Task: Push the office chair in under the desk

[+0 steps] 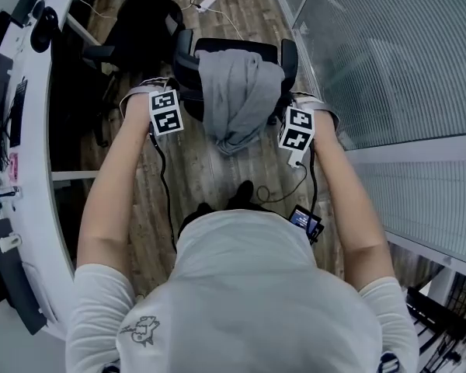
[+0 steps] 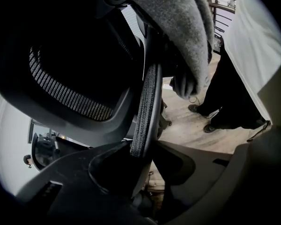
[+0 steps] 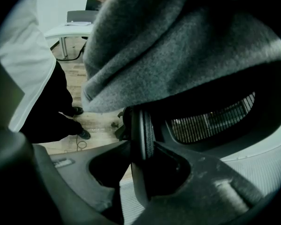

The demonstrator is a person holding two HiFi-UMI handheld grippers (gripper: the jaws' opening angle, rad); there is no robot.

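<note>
The black office chair (image 1: 237, 47) stands on the wood floor ahead of me, a grey garment (image 1: 237, 99) draped over its backrest. My left gripper (image 1: 171, 103) clamps the backrest's left edge. In the left gripper view the mesh rim (image 2: 147, 107) runs down between the jaws of this gripper (image 2: 140, 158), pinched there. My right gripper (image 1: 293, 121) holds the right edge the same way. There the rim (image 3: 141, 130) sits gripped in the right gripper (image 3: 140, 165), under the garment (image 3: 178, 46).
A white curved desk (image 1: 35, 154) with dark equipment runs along the left. A second dark chair (image 1: 140, 22) sits beside it. A glass partition (image 1: 388, 53) closes off the right. Cables (image 1: 206, 2) lie on the floor beyond the chair. My feet (image 1: 241, 193) are just behind it.
</note>
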